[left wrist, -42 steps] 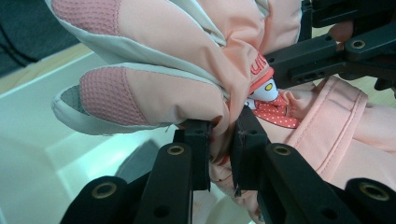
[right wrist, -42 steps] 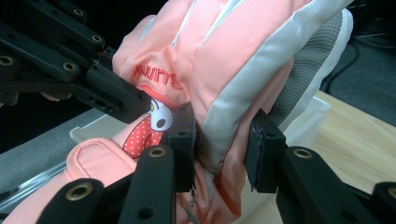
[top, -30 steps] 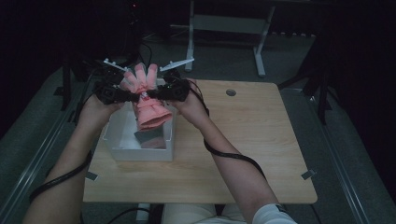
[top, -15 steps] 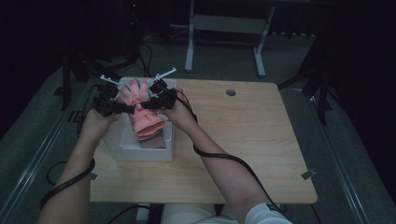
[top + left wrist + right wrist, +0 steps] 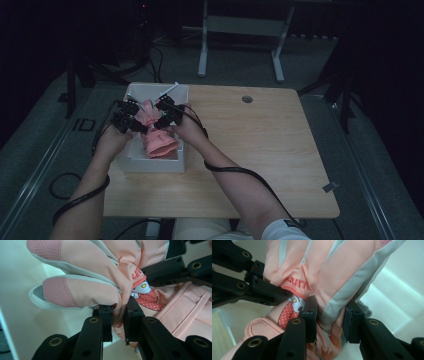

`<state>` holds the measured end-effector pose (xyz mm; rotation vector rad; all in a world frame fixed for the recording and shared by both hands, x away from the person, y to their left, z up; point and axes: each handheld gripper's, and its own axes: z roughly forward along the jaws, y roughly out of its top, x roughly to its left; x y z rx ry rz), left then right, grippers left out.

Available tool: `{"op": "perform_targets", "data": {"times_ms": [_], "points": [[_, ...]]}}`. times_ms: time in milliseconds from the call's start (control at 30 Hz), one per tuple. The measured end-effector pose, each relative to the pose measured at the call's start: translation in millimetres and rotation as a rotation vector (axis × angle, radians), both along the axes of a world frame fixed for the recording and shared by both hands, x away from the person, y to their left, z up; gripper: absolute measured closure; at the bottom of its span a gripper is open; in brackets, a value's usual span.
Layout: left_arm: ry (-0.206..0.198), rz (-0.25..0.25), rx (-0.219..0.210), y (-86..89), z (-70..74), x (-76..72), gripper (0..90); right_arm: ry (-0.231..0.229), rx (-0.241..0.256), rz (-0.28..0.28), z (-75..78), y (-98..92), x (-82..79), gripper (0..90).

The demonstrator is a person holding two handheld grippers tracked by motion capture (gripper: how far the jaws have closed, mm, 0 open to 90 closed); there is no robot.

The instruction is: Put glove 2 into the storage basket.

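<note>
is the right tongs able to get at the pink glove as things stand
Yes, it looks so: the right tongs are already shut on a fold of the pink glove over the white box, with the left tongs gripping beside them.

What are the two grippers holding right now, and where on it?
Both hold the pink glove: the left gripper pinches a fold near the fingers' base; the right gripper clamps its grey-trimmed edge.

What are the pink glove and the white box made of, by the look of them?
The glove looks like padded synthetic fabric, matte pink with grey trim: it creases softly where the left tool and right tool pinch it, seams show, and the fingertips carry a textured mesh-like patch. The box seems plastic or coated card; its smooth white walls give a faint sheen, so I can't say which.
</note>
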<state>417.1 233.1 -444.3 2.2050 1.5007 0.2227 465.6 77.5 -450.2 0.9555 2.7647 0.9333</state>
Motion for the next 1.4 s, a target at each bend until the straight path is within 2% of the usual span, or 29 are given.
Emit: {"op": "perform_targets", "data": {"times_ms": [100, 133, 267, 333, 433, 533, 667, 867, 967, 1100, 1200, 1400], "points": [[0.024, -0.005, 0.038, -5.4, -3.3, 2.7, 77.9, 0.0, -0.049, -0.003, -1.1, 4.1, -1.3, 67.2], [0.03, -0.004, 0.04, -5.7, -3.7, 3.4, 77.5, -0.003, -0.072, -0.002, -1.8, 6.0, -1.5, 66.8], [0.067, 0.007, 0.031, -4.6, -5.8, 7.4, 76.0, -0.003, -0.106, -0.002, -2.7, 8.6, -0.7, 61.8], [0.088, 0.008, 0.04, -4.0, -6.9, 9.8, 74.1, -0.008, -0.128, -0.001, -3.2, 10.6, -0.2, 58.9], [0.086, 0.021, 0.077, -5.3, -7.4, 11.0, 67.1, -0.007, -0.147, -0.006, -3.4, 12.5, 0.2, 56.7], [0.06, 0.044, 0.09, -4.7, -5.6, 10.0, 60.7, 0.003, -0.134, -0.018, -3.1, 12.3, 1.8, 54.6], [0.07, 0.049, 0.054, 1.2, -4.3, 9.7, 58.0, 0.007, -0.126, -0.019, -2.9, 11.8, 2.1, 53.1], [0.023, 0.082, 0.063, 3.9, -1.1, 8.2, 55.5, -0.011, -0.101, -0.031, -1.3, 10.9, 3.2, 51.5], [-0.001, 0.108, 0.098, 3.1, 0.5, 7.5, 54.0, -0.022, -0.086, -0.021, -0.5, 10.0, 3.7, 49.2], [-0.013, 0.103, 0.093, 2.0, 4.3, 5.9, 49.9, -0.025, -0.073, -0.005, 0.1, 9.4, 4.6, 44.6], [-0.025, 0.102, 0.093, 0.3, 8.3, 4.6, 48.3, -0.049, -0.055, 0.013, 1.6, 9.7, 3.6, 40.3], [-0.047, 0.086, 0.078, -2.4, 13.7, 0.6, 47.9, -0.057, -0.041, 0.005, 5.1, 3.1, 3.9, 40.5]]}}
